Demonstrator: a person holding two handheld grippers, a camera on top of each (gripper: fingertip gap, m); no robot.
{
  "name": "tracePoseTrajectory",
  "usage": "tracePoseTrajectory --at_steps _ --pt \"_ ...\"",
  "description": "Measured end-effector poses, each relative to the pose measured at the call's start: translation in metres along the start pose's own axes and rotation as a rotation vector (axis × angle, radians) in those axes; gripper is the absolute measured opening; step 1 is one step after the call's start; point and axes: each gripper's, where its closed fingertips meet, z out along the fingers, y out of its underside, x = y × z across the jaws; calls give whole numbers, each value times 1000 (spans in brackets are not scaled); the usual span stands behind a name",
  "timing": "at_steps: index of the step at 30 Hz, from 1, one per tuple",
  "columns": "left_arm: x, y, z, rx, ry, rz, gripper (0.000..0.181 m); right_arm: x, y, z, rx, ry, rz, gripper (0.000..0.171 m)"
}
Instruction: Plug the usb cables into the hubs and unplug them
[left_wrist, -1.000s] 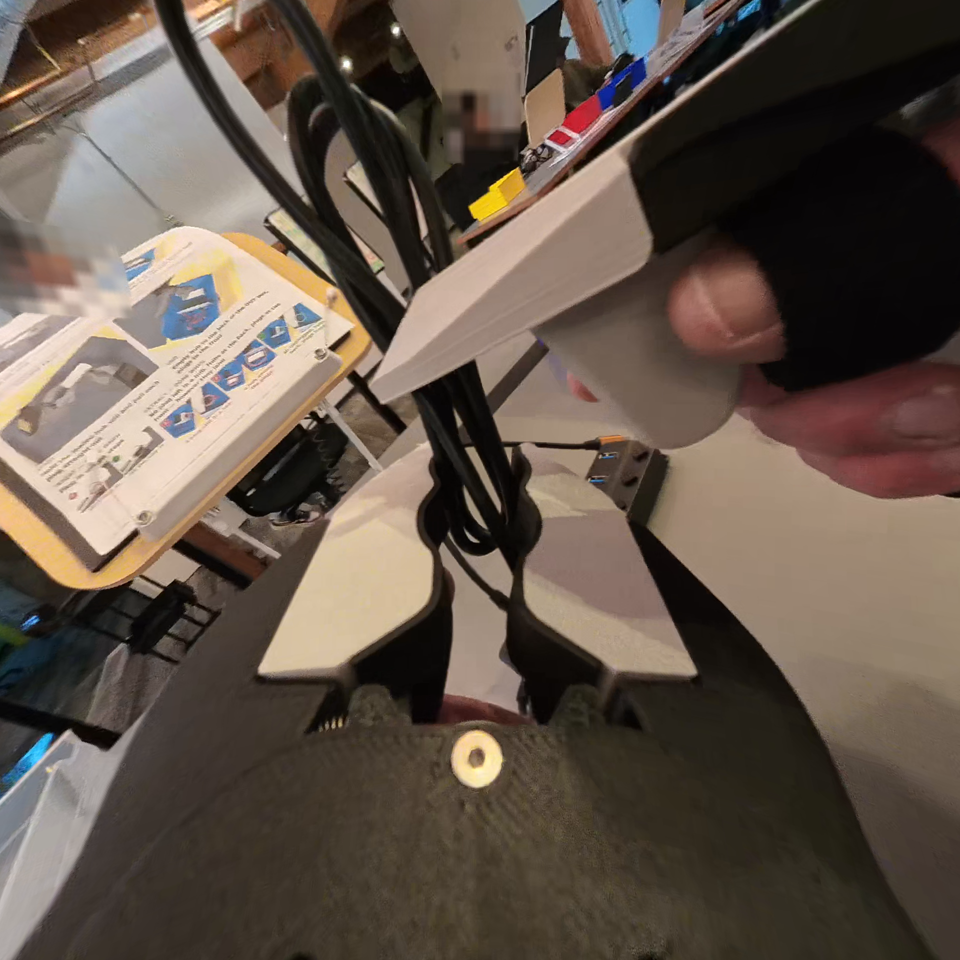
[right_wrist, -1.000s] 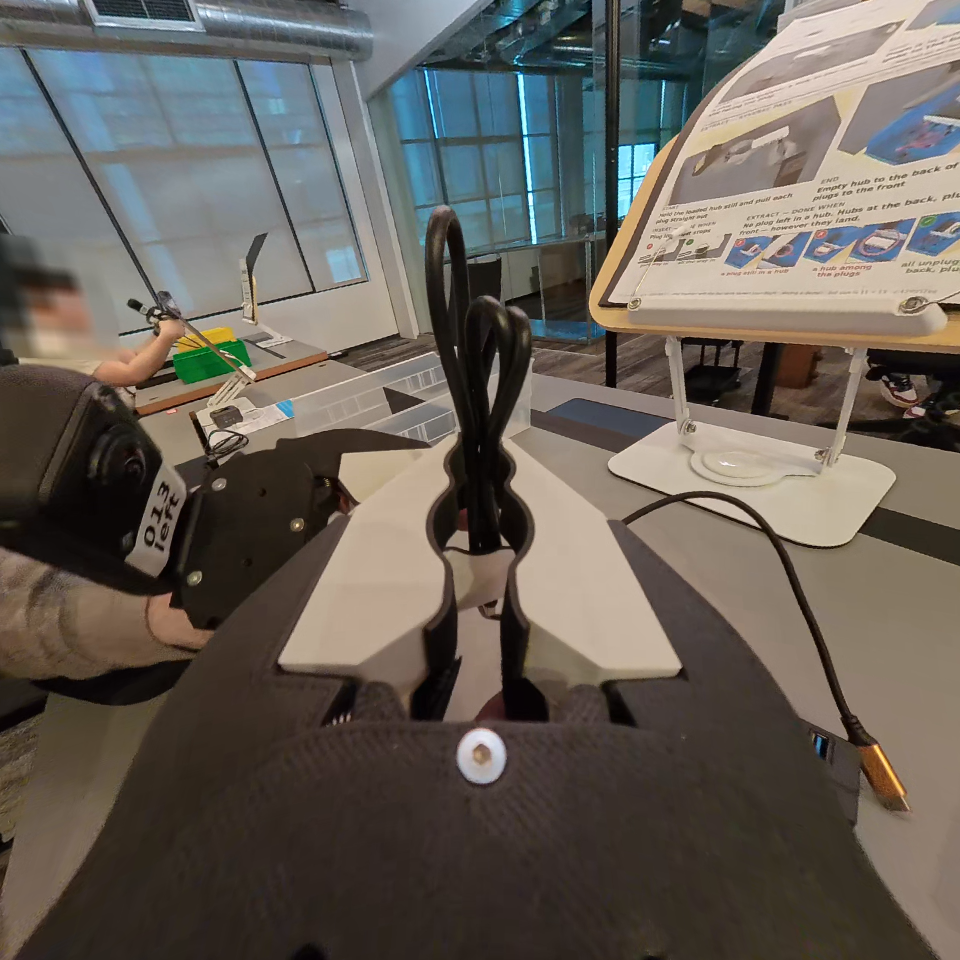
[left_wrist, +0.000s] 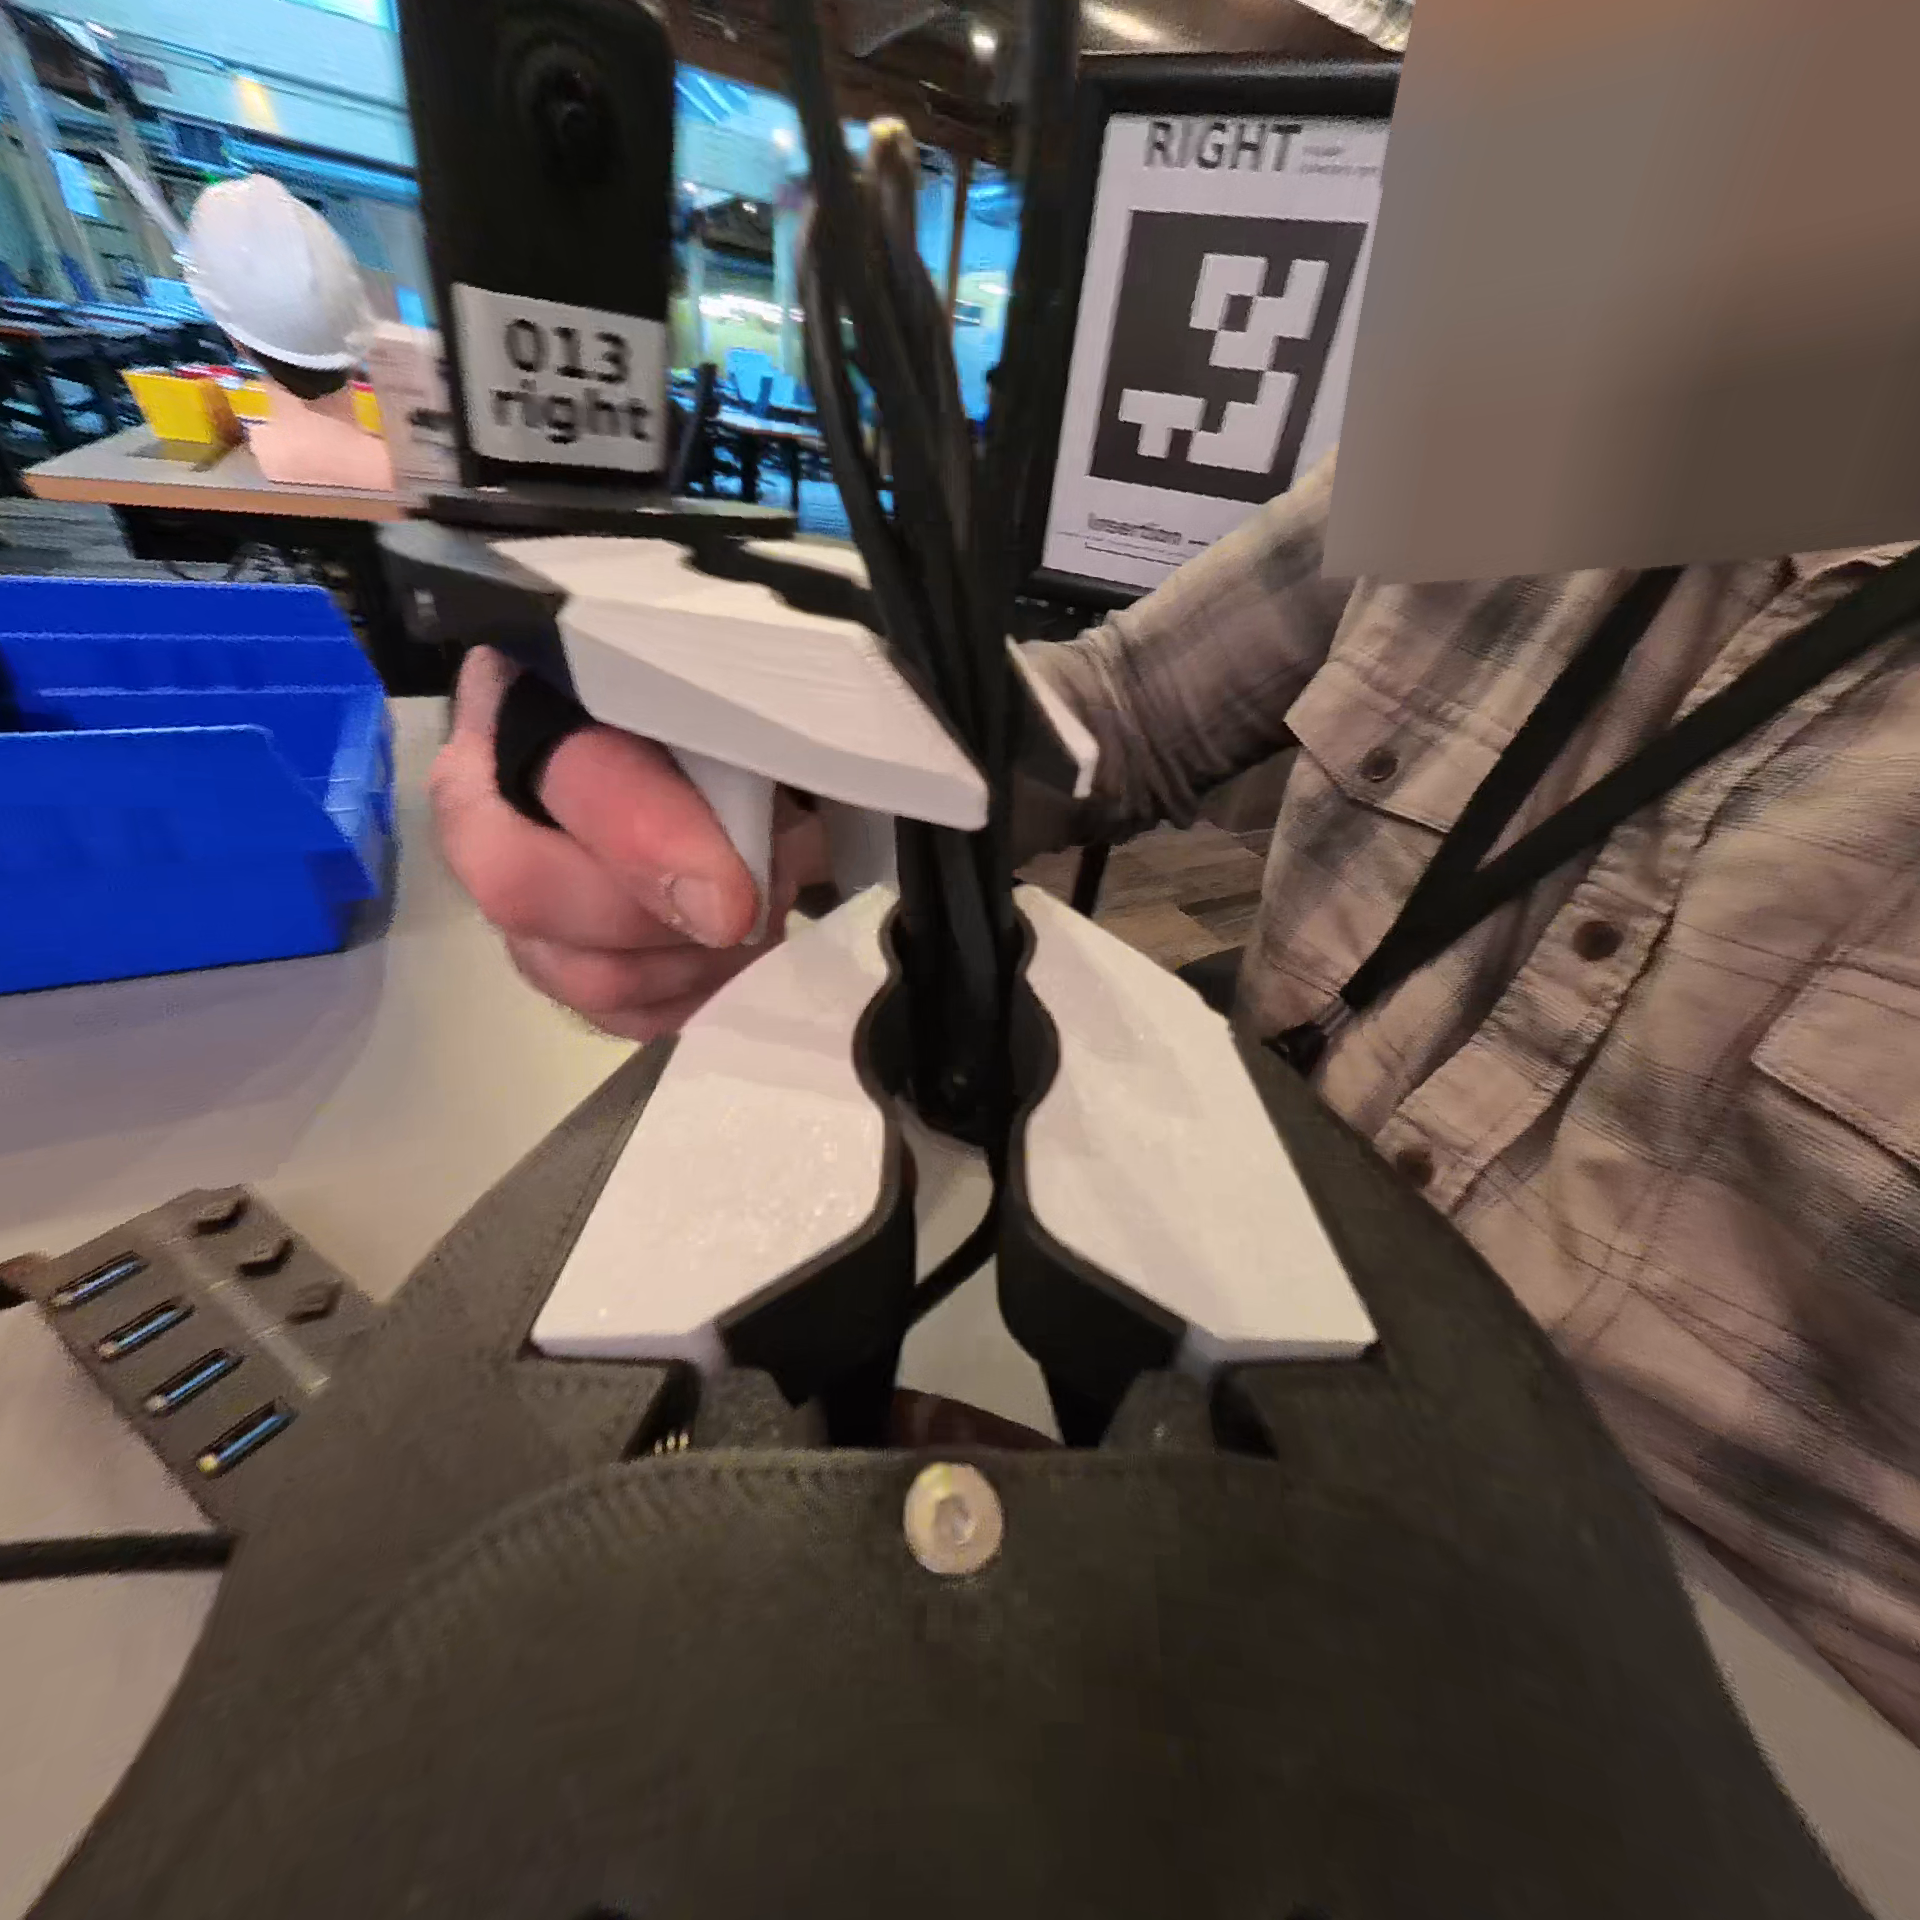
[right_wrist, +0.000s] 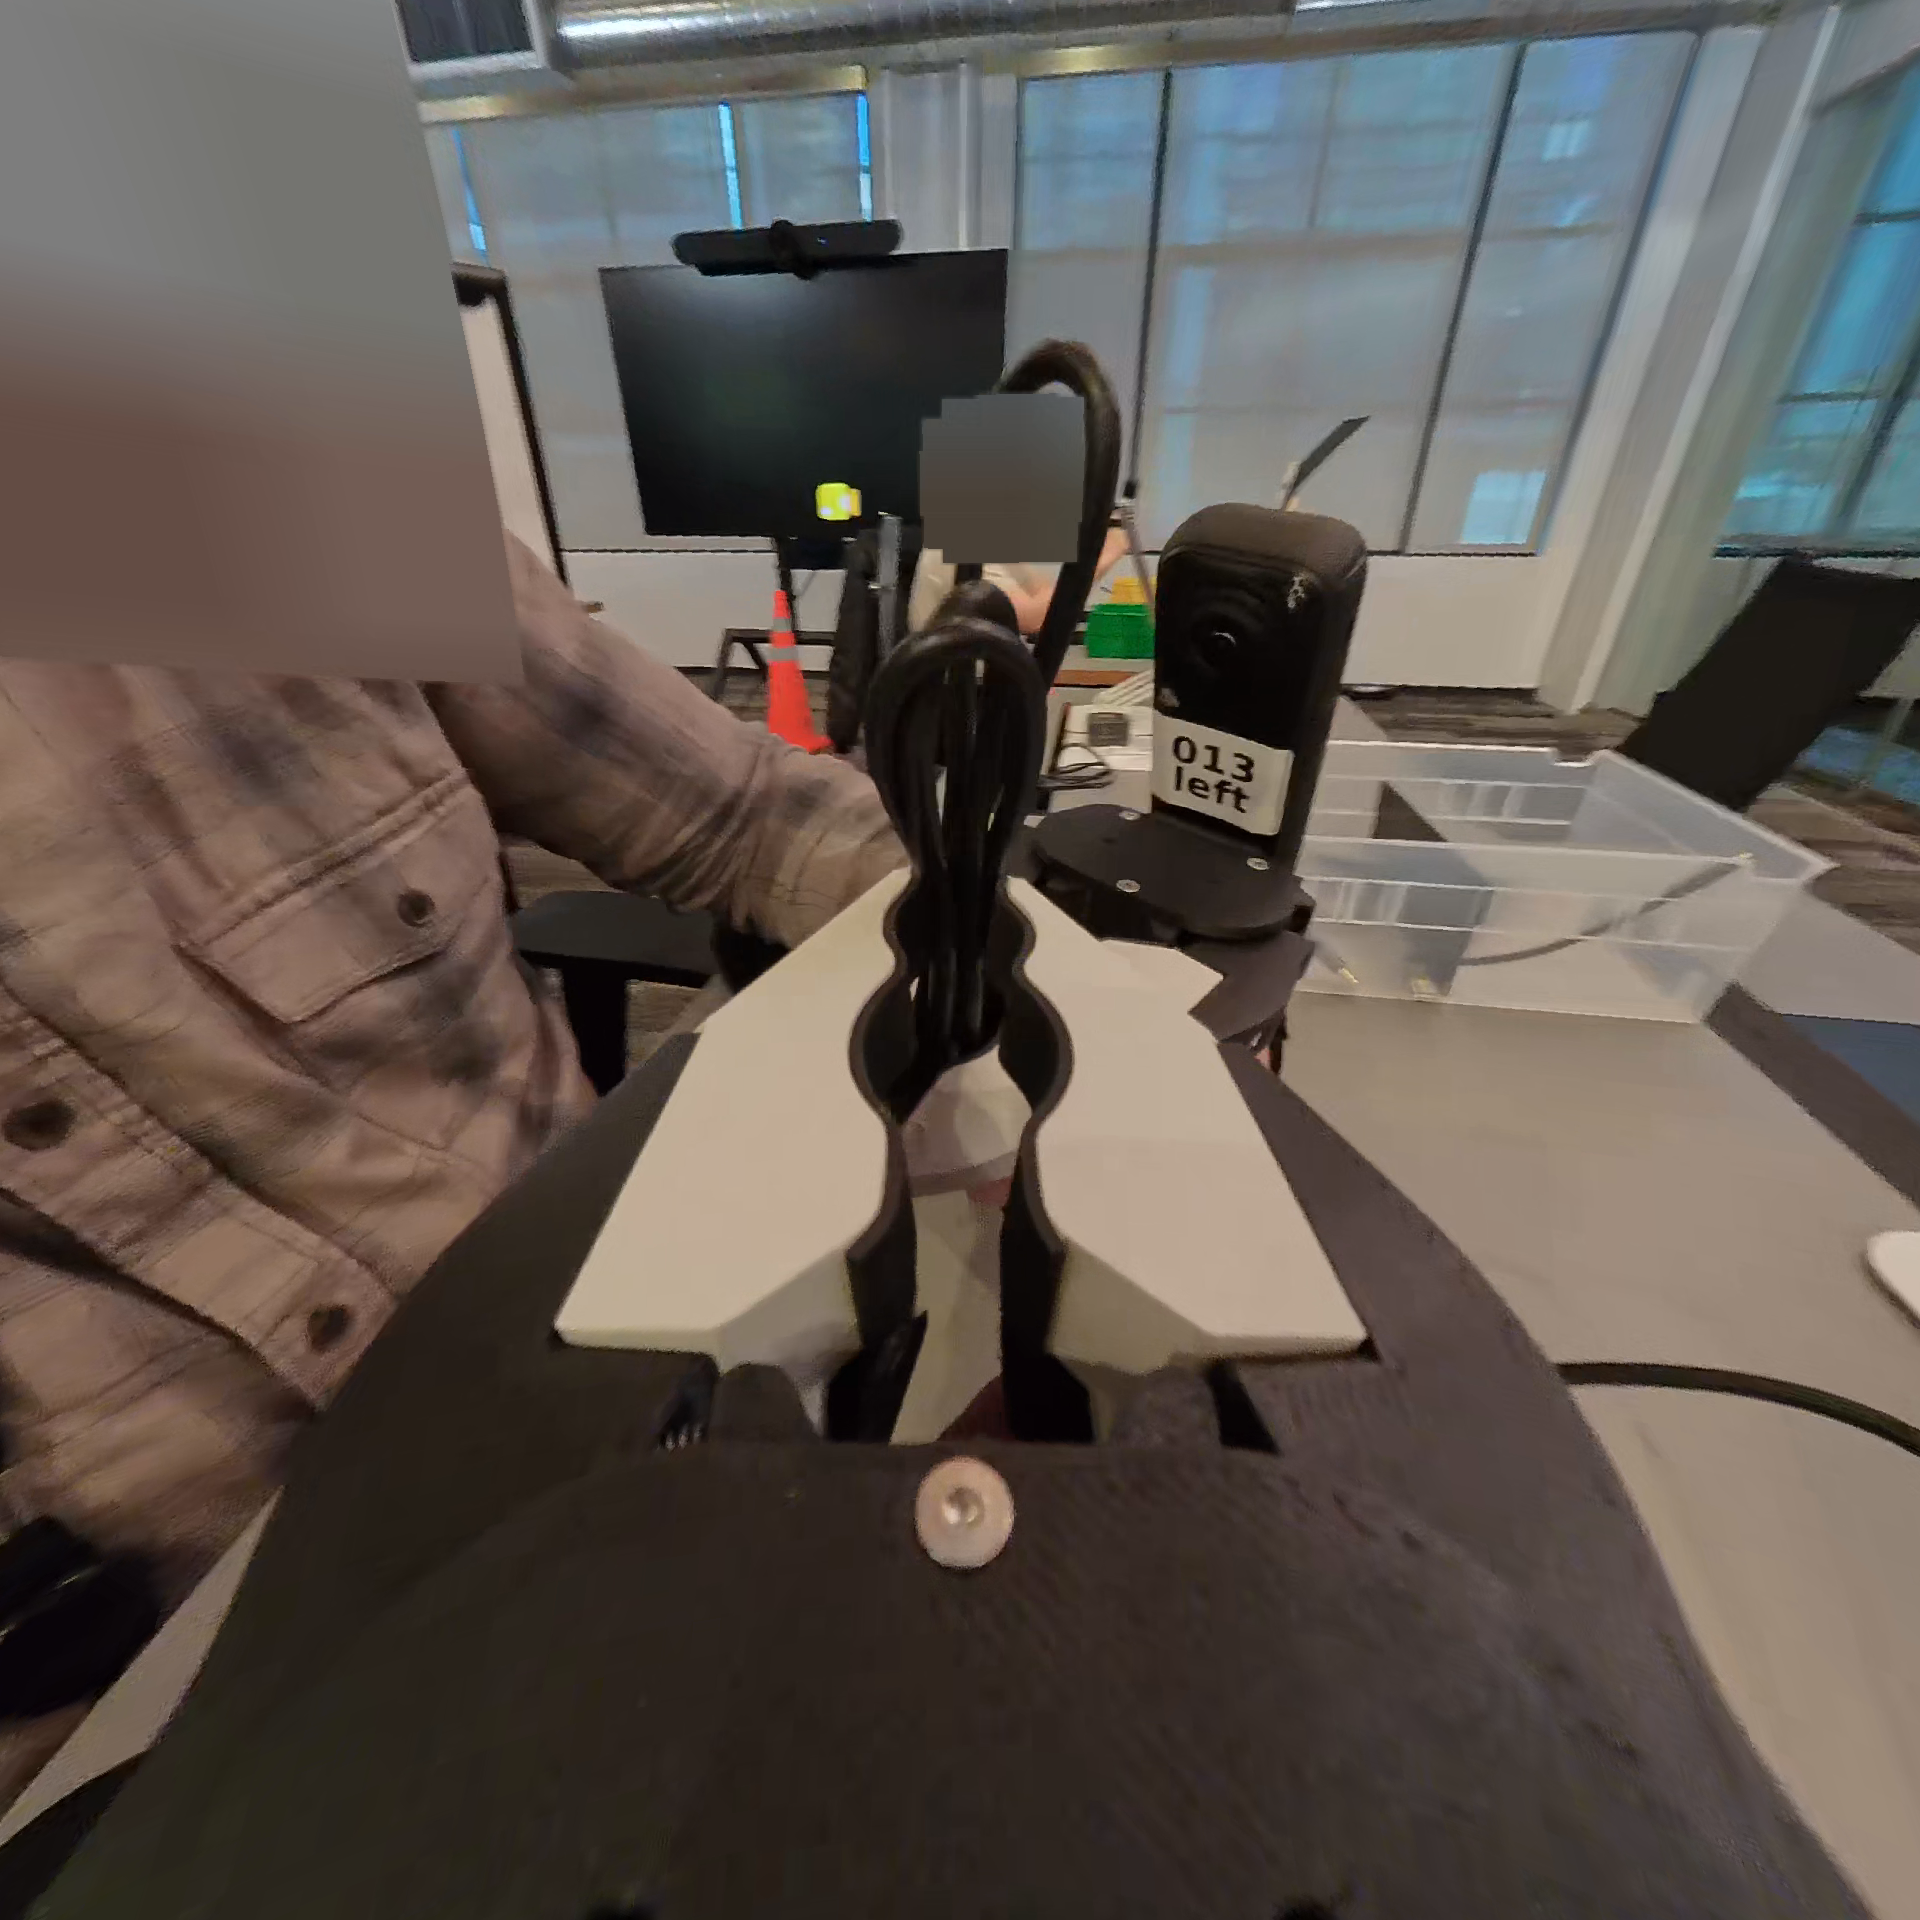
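My left tool (left_wrist: 956, 997) is clenched on a bundle of black usb cables (left_wrist: 935, 665); the strands sit in the round notch between the two white fingers (left_wrist: 748, 1174) and go up and away from the tip. Just beyond my left tool, approx. above its tip, the right tool (left_wrist: 997, 790) crosses the same bundle from the left side, and a bare hand (left_wrist: 592, 842) with a black strap holds its grip. One gold plug end (left_wrist: 888, 140) stands out high in the bundle.

In the right wrist view my right tool (right_wrist: 961, 977) is also clenched on the cables (right_wrist: 961, 748): folded loops stand up from its notch, one bigger loop behind them. The left tool's camera (right_wrist: 1252, 665) is just beyond the tip, a bit to the right.

The hub (left_wrist: 197, 1340), a dark grey strip w/ four blue ports, lies on the desk (left_wrist: 208, 1091) at the lower left of my left tool, close beside its body; no plug is in the ports I can see. A thin black cable (left_wrist: 104, 1553) runs out near it, but I cannot tell where it joins.

Beyond the left tool on the left stands a blue bin (left_wrist: 177, 769). Beyond the right tool on the right is a clear plastic box (right_wrist: 1538, 883).
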Motion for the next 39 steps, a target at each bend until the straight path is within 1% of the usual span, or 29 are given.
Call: tracePoseTrajectory --at_steps 4,7,9,10,11,12,13,15,16,17,19,20,22,24,26,30,33,35,39 --pt "-21 -4 -9 -16 -138 10 21 16 0 -11 -16 129 -7 5" --pt "-26 -7 -19 -55 -209 36 36 21 -2 -19 -16 199 3 6" --pt "-28 -14 -33 -54 -253 44 43 23 -6 -27 2 229 14 6" --pt "-31 -18 -42 -51 -287 49 43 23 -7 -31 7 245 18 6" --pt "-37 -22 -52 -48 -338 55 43 24 -8 -35 11 264 20 6" --pt "-51 -24 -64 -55 -427 50 42 24 -9 -40 20 278 29 6" --pt "-70 -21 -79 -90 -550 30 42 25 -11 -45 32 292 43 6" --pt "-86 -7 -90 -157 -606 -35 47 25 -13 -52 39 318 57 6" --pt "-100 4 -96 -199 -676 -88 47 25 -12 -55 34 329 63 6" --pt "-110 14 -98 -226 -713 -122 51 24 -10 -56 26 332 72 6" --pt "-126 33 -96 -246 -748 -234 51 21 -6 -60 4 346 93 6" --pt "-131 41 -93 -249 -745 -286 55 20 -4 -62 -6 355 106 6" --pt "-135 45 -79 -194 -681 -350 57 18 -1 -68 -20 381 123 6" --pt "-138 48 -70 -174 -642 -370 58 19 3 -76 -37 420 142 6" --pt "-142 47 -63 -166 -636 -361 51 24 6 -87 -46 473 171 6" --pt "-145 47 -53 -203 -644 -308 19 37 14 -104 -41 557 238 6" --pt "-142 43 -46 -197 -637 -301 5 48 24 -111 -43 610 285 6" --pt "-143 39 -46 -187 -681 -301 0 56 32 -115 -46 649 319 6" --pt "-140 37 -52 -142 -788 -326 0 71 53 -126 -68 736 403 6"
